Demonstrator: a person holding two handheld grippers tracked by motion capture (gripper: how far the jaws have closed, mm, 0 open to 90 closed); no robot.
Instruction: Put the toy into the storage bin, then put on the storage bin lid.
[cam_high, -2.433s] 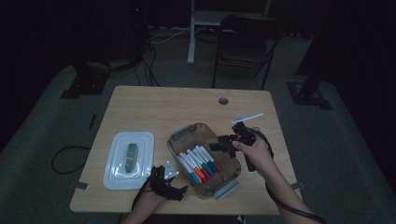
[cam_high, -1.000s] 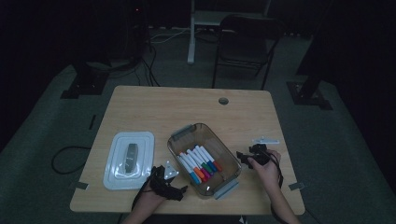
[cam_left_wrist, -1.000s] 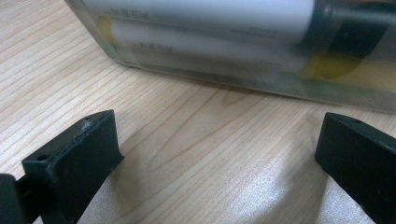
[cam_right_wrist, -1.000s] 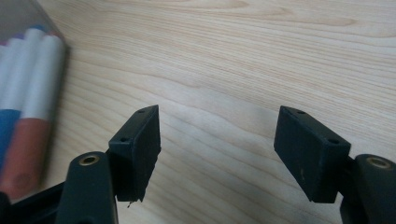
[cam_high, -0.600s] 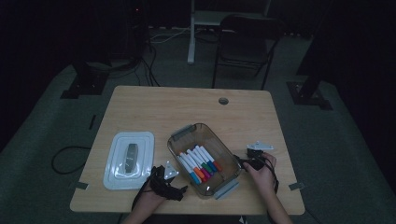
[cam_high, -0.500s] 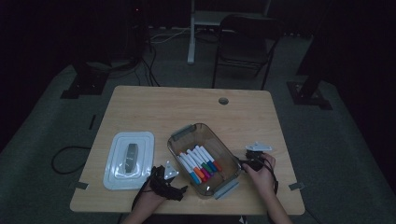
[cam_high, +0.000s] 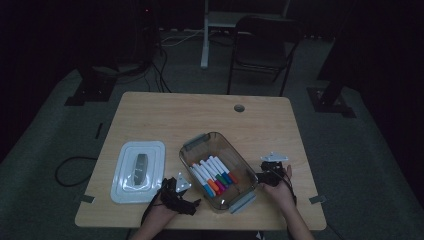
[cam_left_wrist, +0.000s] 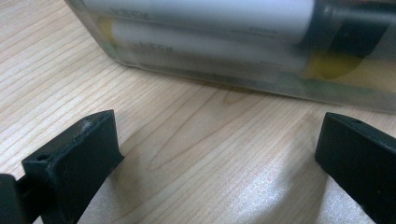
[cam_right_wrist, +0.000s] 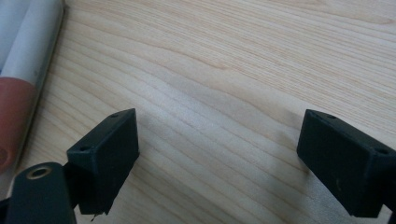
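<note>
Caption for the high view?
Both grippers, left and right, flank a clear bin of markers.

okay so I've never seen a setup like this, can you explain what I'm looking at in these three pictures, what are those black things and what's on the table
A person sits at a wooden table, holding a hand-operated gripper in each hand. The high view looks down from above: the left gripper and right gripper flank a clear bin of colored markers. To the left of the bin lies its white lid. The other two pictures come from cameras riding on the grippers; the black blocks are their jaws. The left gripper view faces the bin's wall, and the right gripper view looks at bare wood with a marker at the edge. Both grippers are open and hold nothing; the right one's jaws have just been opening.
</note>
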